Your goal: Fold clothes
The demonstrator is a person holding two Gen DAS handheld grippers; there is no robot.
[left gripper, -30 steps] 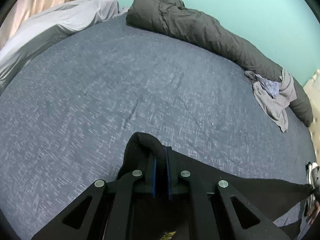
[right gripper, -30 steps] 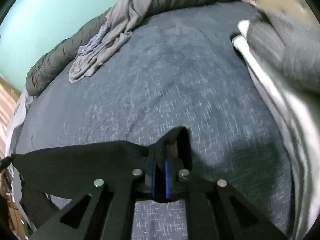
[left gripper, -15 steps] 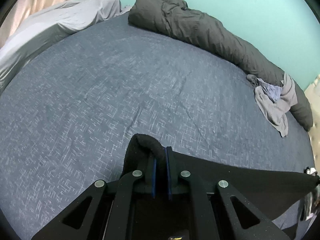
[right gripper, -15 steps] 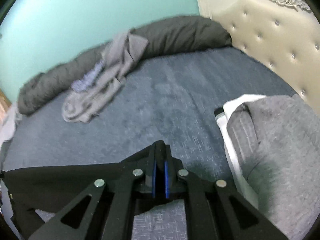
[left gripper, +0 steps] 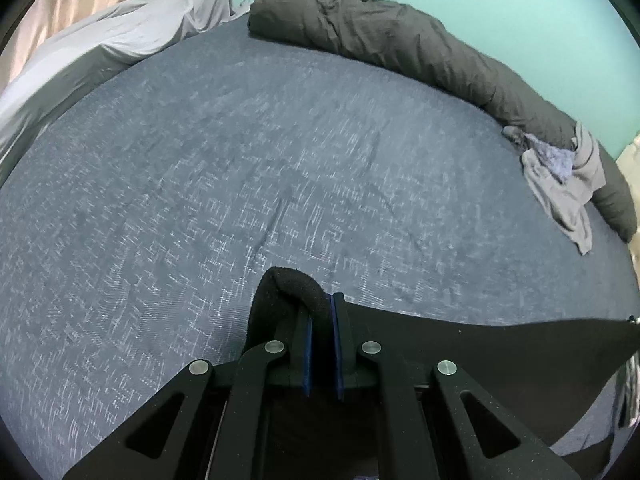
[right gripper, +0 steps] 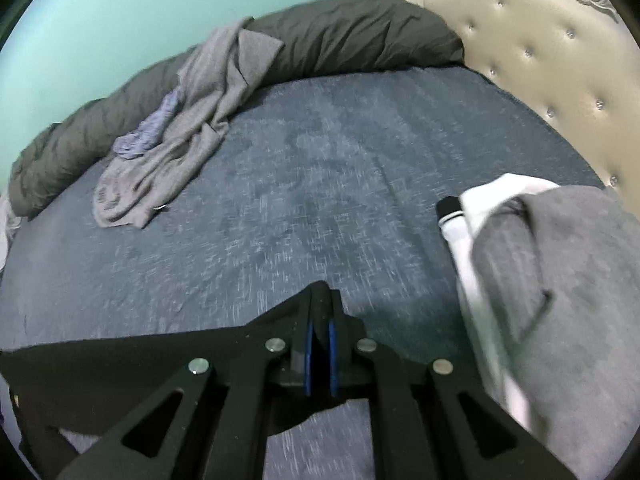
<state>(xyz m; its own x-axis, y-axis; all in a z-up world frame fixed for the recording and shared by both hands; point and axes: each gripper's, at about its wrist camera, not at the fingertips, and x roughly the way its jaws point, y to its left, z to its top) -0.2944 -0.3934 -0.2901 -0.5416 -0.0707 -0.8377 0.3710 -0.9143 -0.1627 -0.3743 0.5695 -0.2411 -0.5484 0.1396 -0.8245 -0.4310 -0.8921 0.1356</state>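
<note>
A black garment [left gripper: 480, 344] is stretched taut in the air between my two grippers, above the blue-grey bed sheet [left gripper: 240, 168]. My left gripper [left gripper: 322, 300] is shut on one bunched corner of it. My right gripper [right gripper: 320, 300] is shut on the opposite corner, and the black garment [right gripper: 120, 368] runs off to the left in that view. Its lower part hangs out of sight below both grippers.
A rolled dark grey duvet [left gripper: 400, 36] lies along the far edge by the teal wall. A crumpled grey garment [right gripper: 180, 140] rests against it. A folded stack of grey and white clothes [right gripper: 560, 300] sits at the right by the tufted headboard [right gripper: 540, 64]. A pale sheet [left gripper: 100, 48] lies far left.
The right gripper has tilted up and swung, so the headboard and the folded stack now show. The black garment stays stretched between both grippers. The left view has barely shifted.
</note>
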